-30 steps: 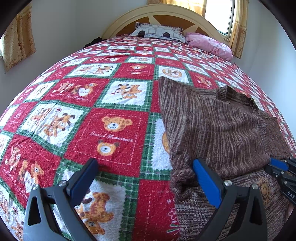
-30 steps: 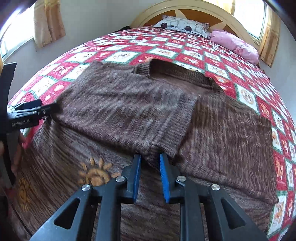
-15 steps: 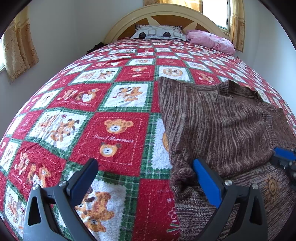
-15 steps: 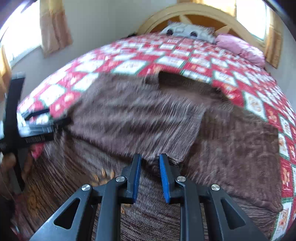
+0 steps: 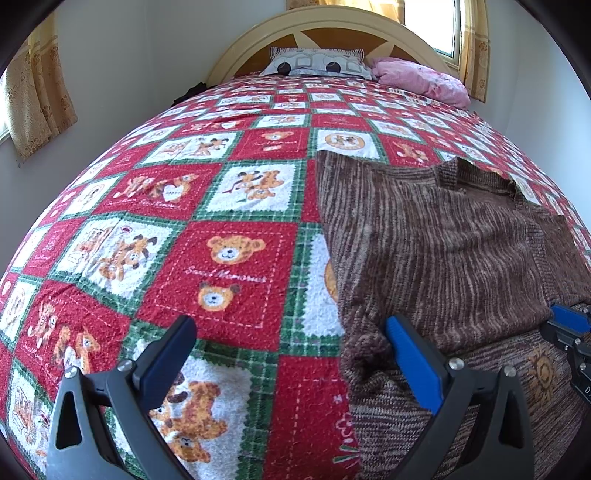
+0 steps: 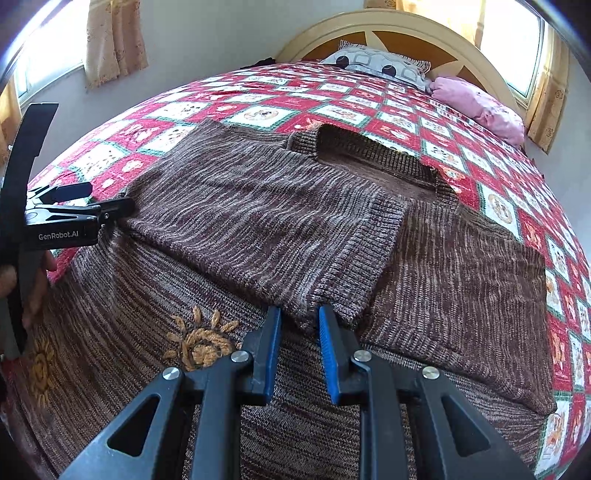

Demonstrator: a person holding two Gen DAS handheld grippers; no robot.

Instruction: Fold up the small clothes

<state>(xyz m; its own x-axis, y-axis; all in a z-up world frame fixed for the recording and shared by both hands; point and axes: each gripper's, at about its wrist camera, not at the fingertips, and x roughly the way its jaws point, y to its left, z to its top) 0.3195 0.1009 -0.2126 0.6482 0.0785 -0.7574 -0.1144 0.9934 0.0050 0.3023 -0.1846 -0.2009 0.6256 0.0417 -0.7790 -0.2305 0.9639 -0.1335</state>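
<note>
Left wrist view: close above the patchwork bedspread [image 5: 236, 258], angled down toward the headboard [image 5: 325, 29], the brown knitted sweater [image 5: 443, 251] at its right. Right wrist view: close above that sweater [image 6: 258, 221], facing the same headboard [image 6: 399, 22]. Both share sweater, grey pillow [image 5: 317, 62], pink pillow [image 6: 480, 107], and each shows the other gripper at its edge.

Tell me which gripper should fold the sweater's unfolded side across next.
Right. The right gripper sits at the folded cuff, beside that unfolded side; the left gripper stands open at the sweater's opposite edge.
</note>
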